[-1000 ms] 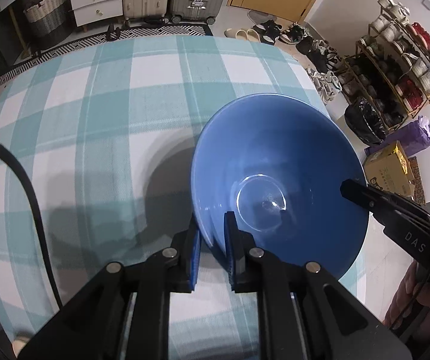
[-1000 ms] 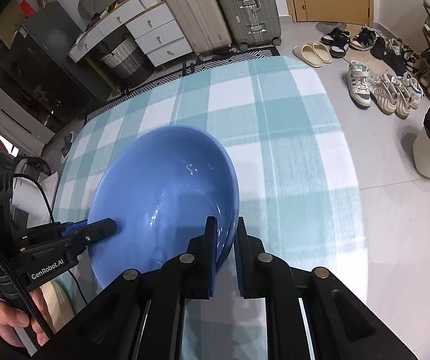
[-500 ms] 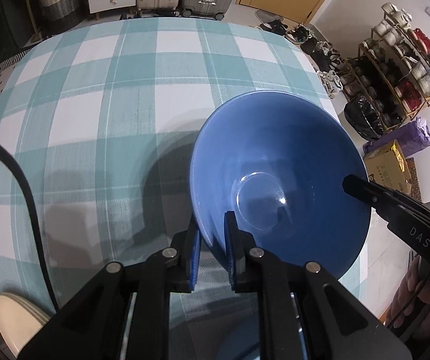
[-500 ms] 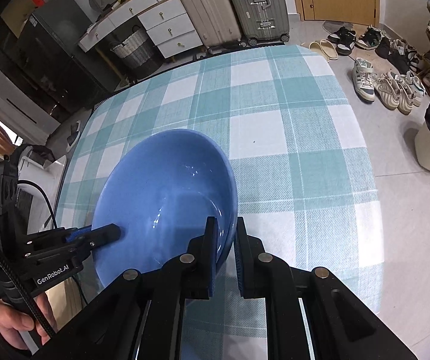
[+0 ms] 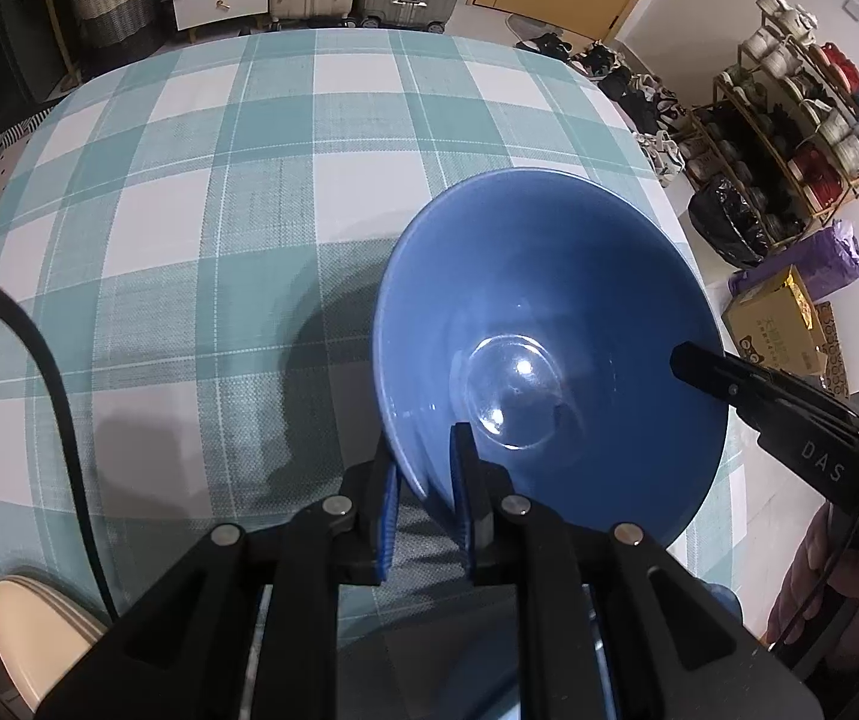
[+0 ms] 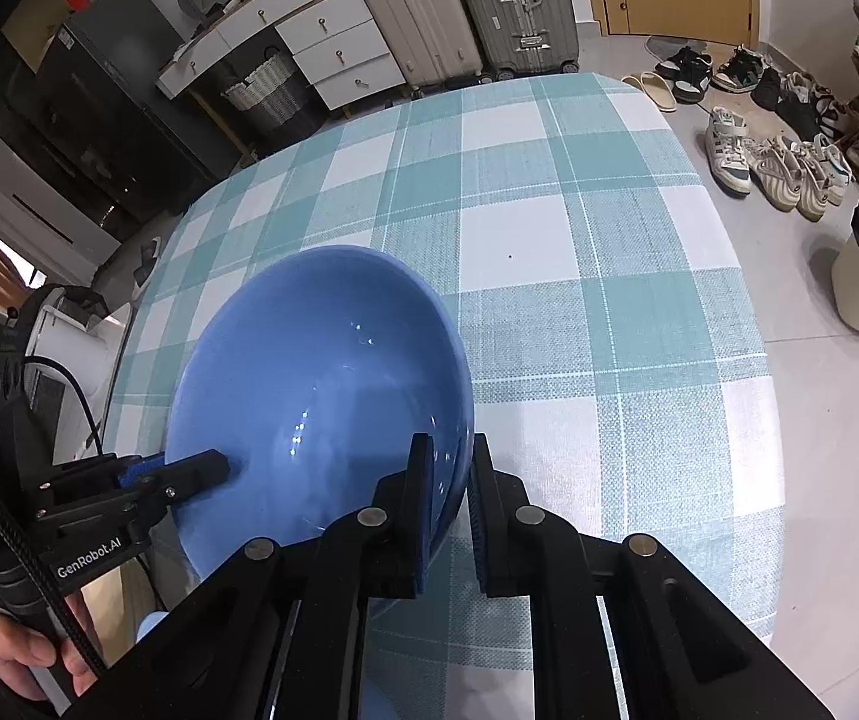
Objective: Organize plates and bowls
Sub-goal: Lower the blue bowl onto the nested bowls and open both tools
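A blue bowl is held above the checked tablecloth by both grippers at once, gripped at opposite sides of its rim. The left gripper is clamped on the near-left rim in its own view — one pad inside the wall, one outside, the wall pinched between them. The right gripper is closed the same way on the bowl's right rim, its inner pad against the glossy interior.

The bowl is round, so it has no long axis to speak of; its mouth opens upward and tips slightly toward each camera, and the flat circular base shows as a bright ring deep inside. It casts a dark shadow on the cloth to its left. Whether its underside touches the cloth cannot be told.

In the left view the other gripper's finger reaches over the far-right rim, with a hand below it. In the right view, the left tool's finger sits on the lower-left rim.

A cream plate lies at the table's near-left corner, well apart from the bowl.
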`<act>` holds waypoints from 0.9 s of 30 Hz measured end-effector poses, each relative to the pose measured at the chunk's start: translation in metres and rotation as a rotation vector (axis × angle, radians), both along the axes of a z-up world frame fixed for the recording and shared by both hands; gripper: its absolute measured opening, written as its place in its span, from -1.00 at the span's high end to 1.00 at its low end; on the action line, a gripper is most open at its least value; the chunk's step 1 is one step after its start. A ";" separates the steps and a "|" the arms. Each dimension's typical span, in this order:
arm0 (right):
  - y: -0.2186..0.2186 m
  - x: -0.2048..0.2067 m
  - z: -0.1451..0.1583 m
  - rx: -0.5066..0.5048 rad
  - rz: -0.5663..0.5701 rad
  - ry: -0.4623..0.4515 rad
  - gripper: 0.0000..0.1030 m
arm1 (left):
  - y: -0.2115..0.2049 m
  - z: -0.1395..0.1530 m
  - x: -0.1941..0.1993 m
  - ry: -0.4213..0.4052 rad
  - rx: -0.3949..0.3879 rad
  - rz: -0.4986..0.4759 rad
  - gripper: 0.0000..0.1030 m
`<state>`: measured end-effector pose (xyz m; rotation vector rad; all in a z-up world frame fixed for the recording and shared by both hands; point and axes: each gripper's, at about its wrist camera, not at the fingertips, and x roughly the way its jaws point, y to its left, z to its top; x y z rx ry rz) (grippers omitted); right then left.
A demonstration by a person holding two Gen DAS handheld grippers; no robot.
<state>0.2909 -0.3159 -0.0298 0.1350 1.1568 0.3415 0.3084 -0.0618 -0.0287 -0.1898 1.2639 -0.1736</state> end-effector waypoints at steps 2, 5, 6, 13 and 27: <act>0.001 -0.002 0.002 -0.019 0.015 -0.020 0.54 | 0.000 0.002 -0.001 -0.012 0.024 0.015 0.60; 0.000 -0.008 0.014 -0.072 0.005 -0.116 -0.12 | 0.002 0.006 -0.003 -0.023 0.040 0.029 0.32; -0.001 -0.010 0.018 -0.061 0.004 -0.131 -0.20 | 0.003 0.007 -0.004 -0.028 0.036 0.033 0.23; -0.004 -0.024 0.045 -0.091 -0.008 -0.255 -0.39 | 0.017 0.026 -0.021 -0.099 0.079 0.102 0.07; 0.007 -0.067 0.082 -0.119 0.004 -0.428 -0.69 | 0.042 0.077 -0.067 -0.423 0.111 0.197 -0.86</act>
